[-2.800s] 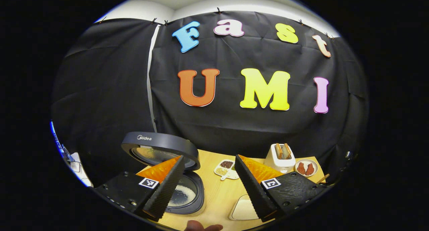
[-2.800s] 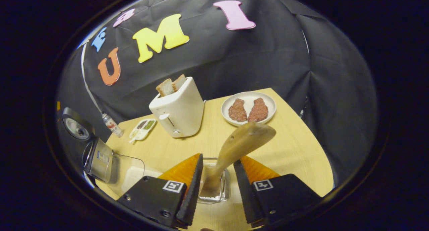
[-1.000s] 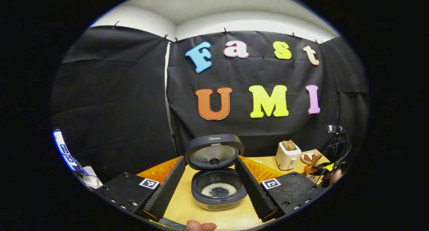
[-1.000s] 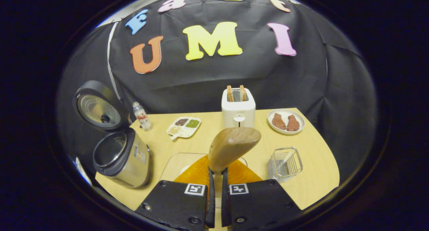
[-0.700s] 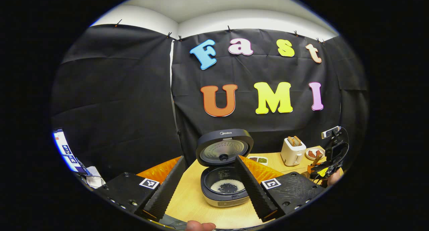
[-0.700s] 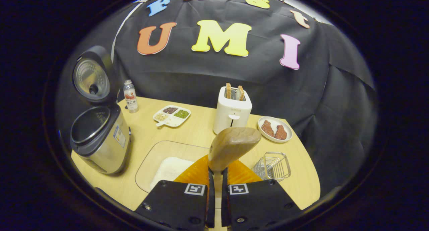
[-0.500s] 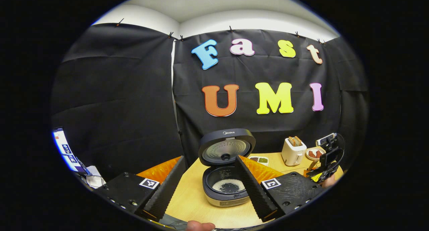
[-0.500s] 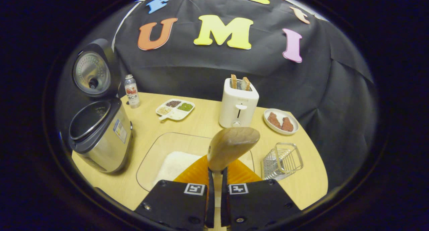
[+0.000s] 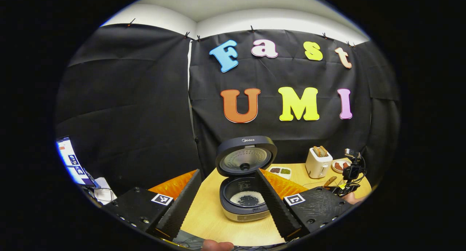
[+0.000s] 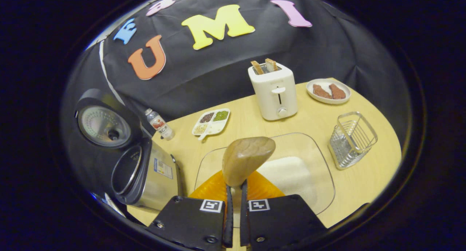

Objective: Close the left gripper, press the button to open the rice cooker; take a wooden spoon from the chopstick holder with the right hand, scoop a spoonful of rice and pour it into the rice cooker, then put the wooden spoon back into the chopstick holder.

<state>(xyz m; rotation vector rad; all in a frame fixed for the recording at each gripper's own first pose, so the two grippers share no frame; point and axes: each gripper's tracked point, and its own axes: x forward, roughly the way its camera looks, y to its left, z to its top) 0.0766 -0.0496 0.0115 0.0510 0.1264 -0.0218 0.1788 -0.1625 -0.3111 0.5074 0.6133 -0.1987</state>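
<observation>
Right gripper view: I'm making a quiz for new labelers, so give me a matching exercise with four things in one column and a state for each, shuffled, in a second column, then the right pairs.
Things:
1. rice cooker
2. wooden spoon
3. toaster
4. wire holder

States:
A. bread slices sticking out of the top
B. standing empty on the table
C. lid raised
D. clamped by the right gripper, bowl over the glass dish of rice

Pairs: 1-C, 2-D, 3-A, 4-B
</observation>
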